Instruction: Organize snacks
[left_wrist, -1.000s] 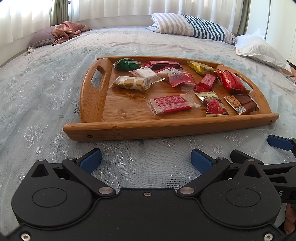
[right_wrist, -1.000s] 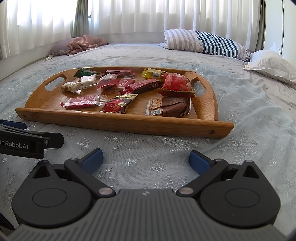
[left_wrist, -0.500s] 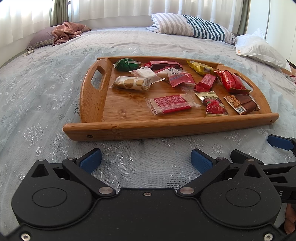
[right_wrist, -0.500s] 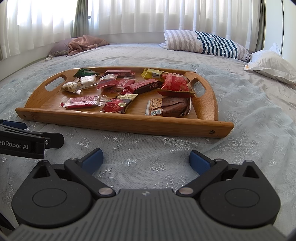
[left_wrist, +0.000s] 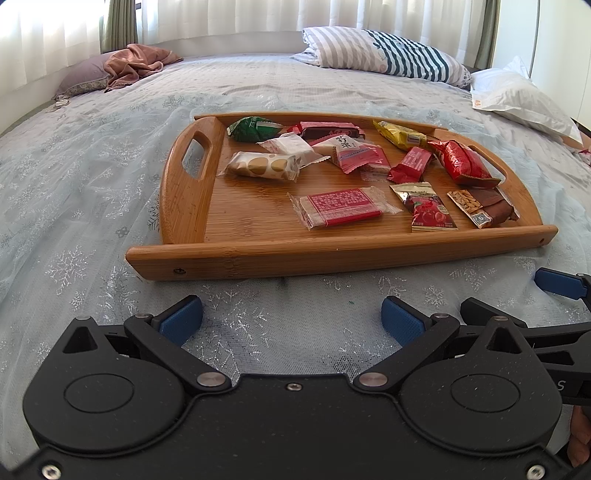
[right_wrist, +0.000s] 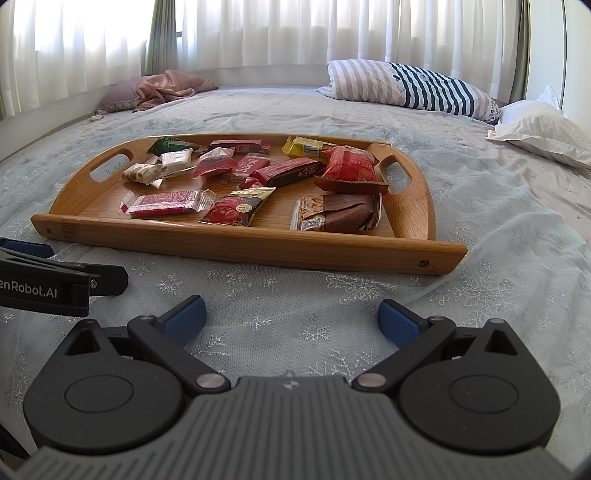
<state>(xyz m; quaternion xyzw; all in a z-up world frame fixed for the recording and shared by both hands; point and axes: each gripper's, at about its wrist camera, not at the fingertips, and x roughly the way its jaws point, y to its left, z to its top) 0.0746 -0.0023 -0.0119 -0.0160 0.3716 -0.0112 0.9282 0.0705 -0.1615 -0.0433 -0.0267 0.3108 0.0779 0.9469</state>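
The left claw (left_wrist: 291, 317) hangs low over the bed (left_wrist: 92, 155), released, blue fingertips (left_wrist: 181, 319) wide apart with nothing between them; its black body fills the bottom of the left wrist view and hides the bedspread under it. The right claw (right_wrist: 291, 317) is likewise released and empty, just short of the tray (right_wrist: 258, 247). In the left view the right claw is cut off at the right edge, only one blue tip and black linkage showing, and a bit of a hand (left_wrist: 580, 435) peeks in at the lower right corner. In the right view the left claw enters from the left edge, its printed label cropped.

The snacks all lie in the tray on the bed: a red bar (left_wrist: 341, 206) nearest the front rim, a cherry pouch (left_wrist: 424, 206) beside it, a brown nut bar (left_wrist: 480, 203) at the right end. Farther back a green pack (left_wrist: 255, 127), a yellow pack (left_wrist: 400, 134) and a red pouch (left_wrist: 461, 162) sit among overlapping wrappers; the print on most is too small to read. A striped pillow (right_wrist: 410, 88) lies beyond.

Against the frames from a second ago, nothing has shifted: both claws and every snack keep the same places
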